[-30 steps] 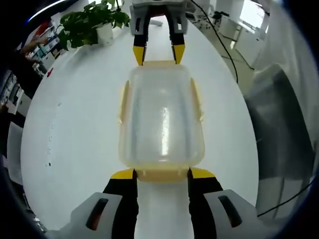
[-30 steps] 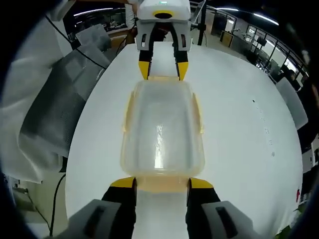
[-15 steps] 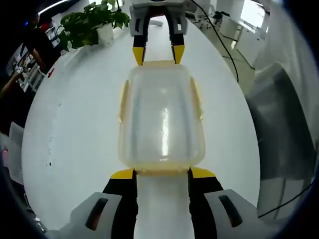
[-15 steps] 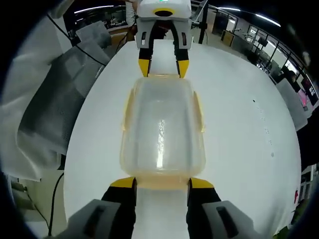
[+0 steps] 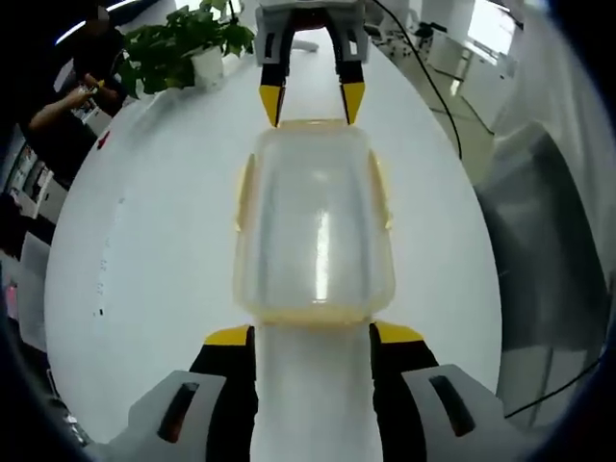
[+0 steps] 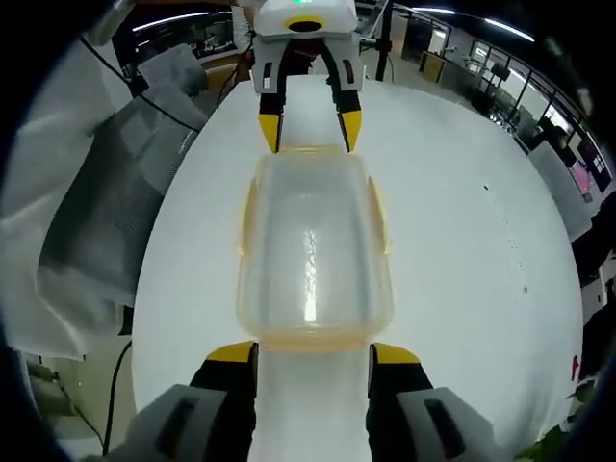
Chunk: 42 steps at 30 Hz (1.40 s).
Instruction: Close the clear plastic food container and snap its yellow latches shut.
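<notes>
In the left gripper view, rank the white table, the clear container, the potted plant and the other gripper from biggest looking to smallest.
1. White table.
2. Clear container, lying between the two grippers.
3. Potted plant and right gripper at the container's far end look about alike; both are far from the camera, so I won't rank them.
</notes>
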Motion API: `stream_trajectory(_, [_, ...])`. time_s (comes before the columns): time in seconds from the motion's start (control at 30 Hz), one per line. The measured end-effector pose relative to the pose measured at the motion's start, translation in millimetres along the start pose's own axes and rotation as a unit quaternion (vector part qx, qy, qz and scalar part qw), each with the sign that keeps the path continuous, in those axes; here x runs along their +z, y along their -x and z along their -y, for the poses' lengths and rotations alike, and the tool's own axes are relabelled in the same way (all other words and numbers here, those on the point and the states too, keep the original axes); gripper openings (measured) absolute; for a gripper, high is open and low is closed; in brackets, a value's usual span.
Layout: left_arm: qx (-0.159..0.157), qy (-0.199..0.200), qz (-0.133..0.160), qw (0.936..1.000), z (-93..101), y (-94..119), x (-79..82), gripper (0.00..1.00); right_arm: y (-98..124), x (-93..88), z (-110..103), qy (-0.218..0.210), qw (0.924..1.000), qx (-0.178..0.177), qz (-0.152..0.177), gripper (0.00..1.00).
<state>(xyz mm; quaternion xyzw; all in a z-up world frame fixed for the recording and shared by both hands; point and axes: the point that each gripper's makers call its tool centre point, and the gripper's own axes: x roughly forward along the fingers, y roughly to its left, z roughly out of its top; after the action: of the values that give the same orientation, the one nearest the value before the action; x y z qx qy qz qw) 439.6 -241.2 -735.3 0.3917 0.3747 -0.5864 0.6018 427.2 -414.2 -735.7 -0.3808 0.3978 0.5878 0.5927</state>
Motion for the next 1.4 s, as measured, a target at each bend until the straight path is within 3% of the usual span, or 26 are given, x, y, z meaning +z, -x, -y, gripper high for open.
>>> stream_trajectory(0.3, [0.008, 0.018, 0.006, 0.9998, 3.8, 11, -5.3, 0.49, 17, -9.4, 0, -0.023, 0.9995, -0.02, 0.0, 0.43])
stream_trajectory(0.7, [0.02, 0.073, 0.029, 0.9967, 7.9, 19, 5.4, 0.51, 26, 10.5, 0, -0.056, 0.9967, -0.052, 0.027, 0.44])
stream_trajectory(0.83, [0.033, 0.104, 0.033, 0.9935, 8.0, 17, 5.9, 0.49, 26, 17.7, 6, -0.105, 0.9909, -0.072, 0.044, 0.45])
stream_trajectory(0.97, [0.044, 0.174, 0.045, 0.9828, 5.8, 14, 5.9, 0.51, 26, 17.3, 16, -0.165, 0.9799, -0.098, 0.056, 0.47])
stream_trajectory(1.07, [0.046, 0.199, 0.054, 0.9775, 4.3, 14, 7.1, 0.53, 27, 17.6, 19, -0.184, 0.9752, -0.106, 0.063, 0.46])
stream_trajectory(1.4, [0.058, 0.348, 0.099, 0.9306, -3.9, 11, 11.0, 0.55, 26, 25.4, 16, -0.301, 0.9436, -0.102, 0.092, 0.44])
